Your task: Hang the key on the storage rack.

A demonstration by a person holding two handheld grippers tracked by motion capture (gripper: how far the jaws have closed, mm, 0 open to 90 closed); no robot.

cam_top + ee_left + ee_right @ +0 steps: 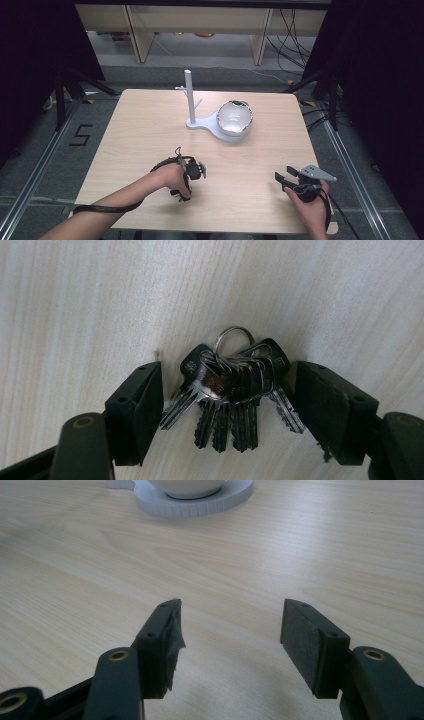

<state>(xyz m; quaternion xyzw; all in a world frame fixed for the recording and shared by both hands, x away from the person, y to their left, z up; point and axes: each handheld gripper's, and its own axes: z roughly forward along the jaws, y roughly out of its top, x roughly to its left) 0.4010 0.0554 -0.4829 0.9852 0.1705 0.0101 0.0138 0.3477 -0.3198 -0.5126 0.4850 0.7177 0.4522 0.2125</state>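
Keys (232,390), a bunch of dark metal ones with toothed blades on a thin wire ring, lie flat on the pale wood-grain table (75,300) between the spread jaws of the left gripper (227,405), apart from both pads; the stamping on their heads is too small to read. The right gripper (230,635) gapes over bare tabletop, one pad's edge torn. Beyond stand a shiny bowl (234,118) and a white stand (192,107).
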